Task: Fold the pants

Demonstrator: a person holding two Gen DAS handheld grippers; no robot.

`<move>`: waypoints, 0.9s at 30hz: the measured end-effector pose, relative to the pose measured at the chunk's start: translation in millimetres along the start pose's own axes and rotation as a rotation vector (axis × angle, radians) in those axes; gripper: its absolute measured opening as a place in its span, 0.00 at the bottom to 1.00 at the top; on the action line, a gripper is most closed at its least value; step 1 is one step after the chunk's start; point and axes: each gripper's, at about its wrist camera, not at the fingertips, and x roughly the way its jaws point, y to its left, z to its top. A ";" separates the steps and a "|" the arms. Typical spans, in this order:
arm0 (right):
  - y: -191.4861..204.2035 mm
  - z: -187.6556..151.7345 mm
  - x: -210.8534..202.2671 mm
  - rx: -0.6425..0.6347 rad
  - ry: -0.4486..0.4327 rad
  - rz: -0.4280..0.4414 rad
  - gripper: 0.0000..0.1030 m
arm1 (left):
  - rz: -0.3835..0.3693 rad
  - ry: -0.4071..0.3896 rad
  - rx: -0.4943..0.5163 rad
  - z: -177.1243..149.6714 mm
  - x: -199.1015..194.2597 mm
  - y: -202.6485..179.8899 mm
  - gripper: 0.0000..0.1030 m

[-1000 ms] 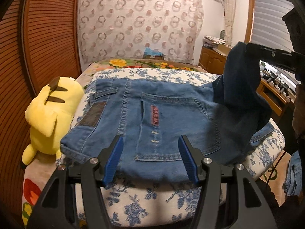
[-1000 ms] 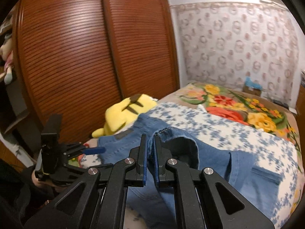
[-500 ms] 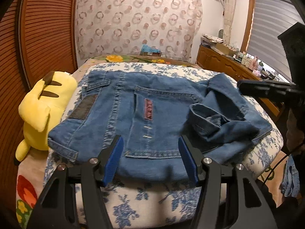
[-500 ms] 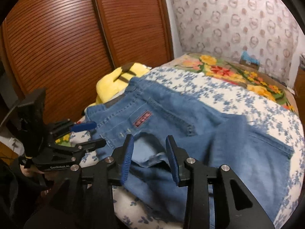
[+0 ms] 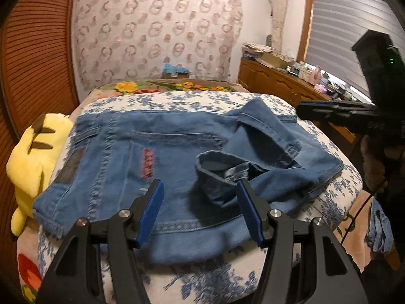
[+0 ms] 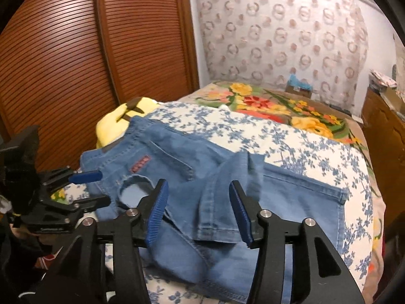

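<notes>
Denim pants (image 5: pixel 157 167) beside yellow plush (image 5: pixel 33 157); left fingers (image 5: pixel 154 197) apart, right fingers (image 6: pixel 158 205) opening, empty.

Dim warm indoor light (fisheye-warped edges), slight blur

Domestic bedroom: bed (image 5: pixel 336 177) with floral covers, slatted wooden wardrobe (image 6: pixel 63 58), patterned curtain (image 5: pixel 157 35), plush toy (image 5: pixel 33 157), cluttered sideboard (image 5: pixel 273 78), apparently toiletries on it.

Left gripper (image 5: pixel 200 202) sits with its jaws apart, gripping nothing, tilted downward. Right gripper (image 6: pixel 197 211) is angled down too — jaws opening right now, nothing pinched between them.
</notes>
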 end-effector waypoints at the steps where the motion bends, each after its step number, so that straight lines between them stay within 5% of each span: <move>1: -3.0 -1.8 4.0 0.007 0.010 -0.005 0.52 | -0.003 0.005 0.003 1.1 3.0 -0.7 0.57; 9: -15.7 -20.2 29.4 0.029 0.086 -0.022 0.53 | -0.046 0.065 0.008 1.8 35.4 -7.2 0.57; 16: -18.3 -35.1 41.7 0.026 0.154 -0.009 0.53 | -0.076 0.054 0.005 0.9 35.0 -5.8 0.22; 19: -14.6 -37.2 43.3 0.007 0.163 -0.001 0.44 | -0.072 0.042 0.011 1.6 34.7 -6.3 0.09; 23: -9.4 -32.3 40.0 -0.020 0.142 0.028 0.09 | -0.076 -0.013 0.023 5.3 17.2 -8.6 0.04; 27: -0.6 -13.5 25.7 -0.058 0.067 0.060 0.04 | -0.075 -0.073 0.040 15.2 -9.9 -11.4 0.03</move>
